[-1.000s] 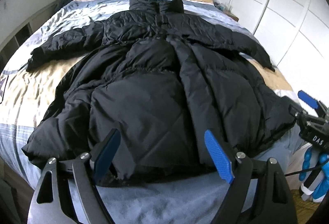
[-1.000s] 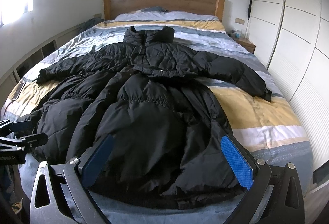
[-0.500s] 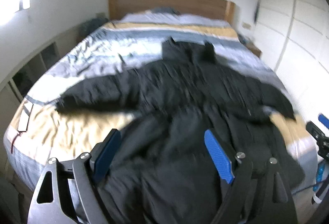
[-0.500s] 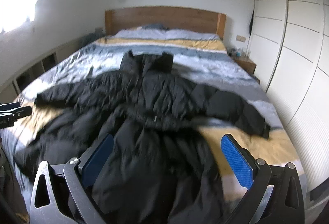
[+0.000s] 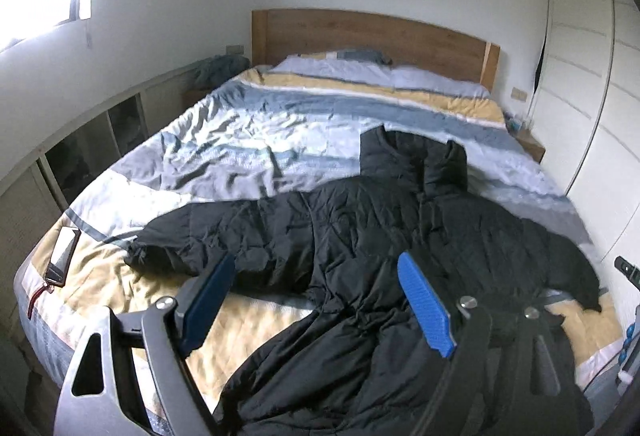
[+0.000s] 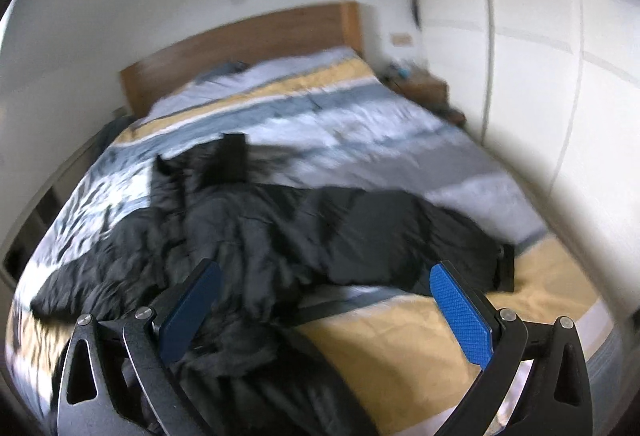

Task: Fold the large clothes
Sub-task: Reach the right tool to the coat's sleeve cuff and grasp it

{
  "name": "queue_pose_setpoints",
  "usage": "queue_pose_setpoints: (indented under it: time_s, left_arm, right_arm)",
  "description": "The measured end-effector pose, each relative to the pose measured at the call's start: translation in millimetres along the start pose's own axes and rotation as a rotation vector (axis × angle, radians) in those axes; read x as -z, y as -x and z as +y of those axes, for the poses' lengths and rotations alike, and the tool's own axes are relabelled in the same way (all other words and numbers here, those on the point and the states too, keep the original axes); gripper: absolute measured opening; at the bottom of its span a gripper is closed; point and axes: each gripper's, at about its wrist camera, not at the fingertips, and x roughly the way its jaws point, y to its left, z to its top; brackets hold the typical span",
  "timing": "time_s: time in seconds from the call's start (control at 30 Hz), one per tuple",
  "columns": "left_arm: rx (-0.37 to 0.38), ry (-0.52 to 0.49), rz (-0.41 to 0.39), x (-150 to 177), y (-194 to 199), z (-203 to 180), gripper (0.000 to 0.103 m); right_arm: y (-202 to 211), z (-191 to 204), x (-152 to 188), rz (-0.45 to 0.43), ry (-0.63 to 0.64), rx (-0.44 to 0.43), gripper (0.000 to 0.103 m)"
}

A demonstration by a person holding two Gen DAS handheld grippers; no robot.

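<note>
Black puffer coat (image 5: 360, 232) lies spread face-down or face-up (cannot tell which) across the near half of the bed (image 5: 280, 124). Collar points toward the wooden headboard (image 5: 372, 32); both sleeves stretch outward to the sides. Left sleeve cuff rests on a yellow stripe of the striped duvet; the lower body of the coat bunches toward the foot edge.

Left gripper (image 5: 320, 306): blue pads wide apart, nothing between them, held above the coat's lower-left part and not touching the fabric.

Right gripper (image 6: 326, 312): pads likewise spread wide, empty, held above the duvet near the coat's right sleeve (image 6: 400, 236). Right wrist view is motion-blurred, so fine fabric detail is unreadable.

Other items: a phone (image 5: 62, 254) lies flat near the left edge of the bed, well apart from the coat. Pillows (image 5: 380, 72) sit against the headboard. A small nightstand (image 6: 424, 88) stands beside the bed on its right (contents too blurred to name). White wardrobe doors (image 5: 592, 84) run along the right wall.
</note>
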Motion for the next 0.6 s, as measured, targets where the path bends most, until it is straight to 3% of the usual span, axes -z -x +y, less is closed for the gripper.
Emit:
queue_pose_setpoints:
  time_s: [0.27,0.43,0.6]
  left_arm:
    - [-0.006,-0.021,0.115,32.6,-59.3,-15.0,0.084]
    - [-0.013,-0.024,0.164,46.0,-87.7,-18.3,0.084]
    - [-0.028,-0.029,0.198,56.5,-105.7,-19.1,0.084]
  right_arm:
    - [-94.7,-99.9,37.5,0.162,-0.303,0.042,0.103]
    - [-129.7,-140.8,56.8,0.201,-0.455,0.007,0.103]
    - [-154.3,-171.4,62.6,0.188,-0.584,-0.035,0.102]
